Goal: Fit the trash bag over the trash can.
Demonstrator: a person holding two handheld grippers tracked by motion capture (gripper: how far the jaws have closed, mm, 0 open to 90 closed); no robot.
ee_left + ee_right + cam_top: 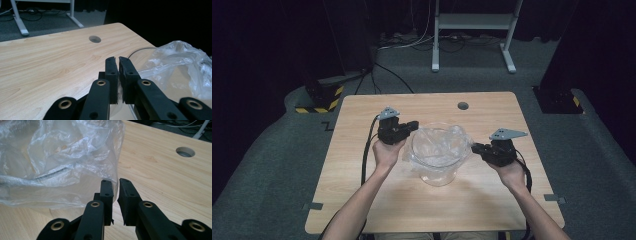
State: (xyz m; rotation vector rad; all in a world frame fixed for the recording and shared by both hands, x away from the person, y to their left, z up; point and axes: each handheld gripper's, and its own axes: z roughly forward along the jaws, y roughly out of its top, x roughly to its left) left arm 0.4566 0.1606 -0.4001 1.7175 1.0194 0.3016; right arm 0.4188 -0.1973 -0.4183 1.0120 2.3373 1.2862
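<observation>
Plastic bag [439, 145], clear and crinkled, lines a clear round container [438, 170] that stands near the middle of a pale wooden table [362, 200]. From the high view, the bag sits directly between the two tools: the left gripper [411, 126] is at the container's left rim, slightly on the far side, and the right gripper [476, 148] is at its right rim, so the bag is stretched across the line joining them. Both tools are about equally close, each touching or nearly touching the film, and each is held in a hand coming from the near edge of the table. In the left gripper view, the left gripper [118, 65] has its jaws drawn almost together, with a sliver of pale film seemingly caught low in the narrow slit; the bag [180, 62] billows off to the right of the jaws, and the container's rim curves just beside them. A round cable hole [95, 39] lies beyond, farther from the container. In the right gripper view, the right gripper [115, 185] has its jaws standing slightly apart, with the bag's edge [110, 157] hanging right at the gap; whether the film is truly pinched, I cannot tell. The bulk of the bag spreads left of these jaws, over the container.
</observation>
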